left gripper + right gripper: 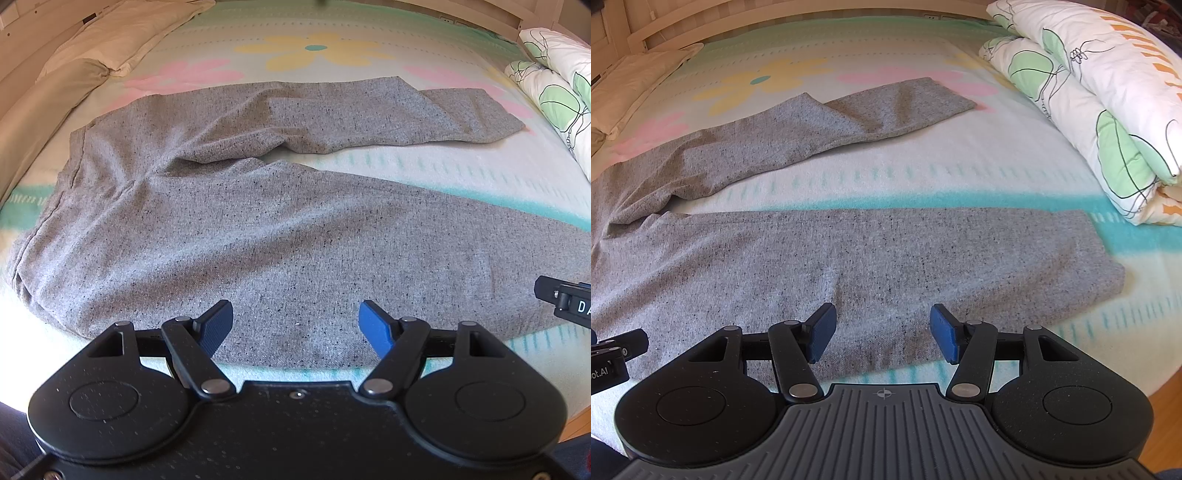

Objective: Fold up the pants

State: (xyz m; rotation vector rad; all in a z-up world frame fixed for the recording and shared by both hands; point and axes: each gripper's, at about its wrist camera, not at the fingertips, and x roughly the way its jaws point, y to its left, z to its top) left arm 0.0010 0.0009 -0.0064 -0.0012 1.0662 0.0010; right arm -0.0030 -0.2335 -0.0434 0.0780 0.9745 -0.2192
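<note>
Both claws stood spread and empty: the left gripper (pixel 295 325) and right gripper (pixel 882 330) hovered over the near leg of the grey pants (pixel 229 236), lying unfolded across a flowered bedsheet (pixel 424 173). At two o'clock lay a leaf-print duvet (pixel 1108 110); at ten o'clock, a cream pillow (pixel 122 33) by the wooden bedframe (pixel 665 22).
</note>
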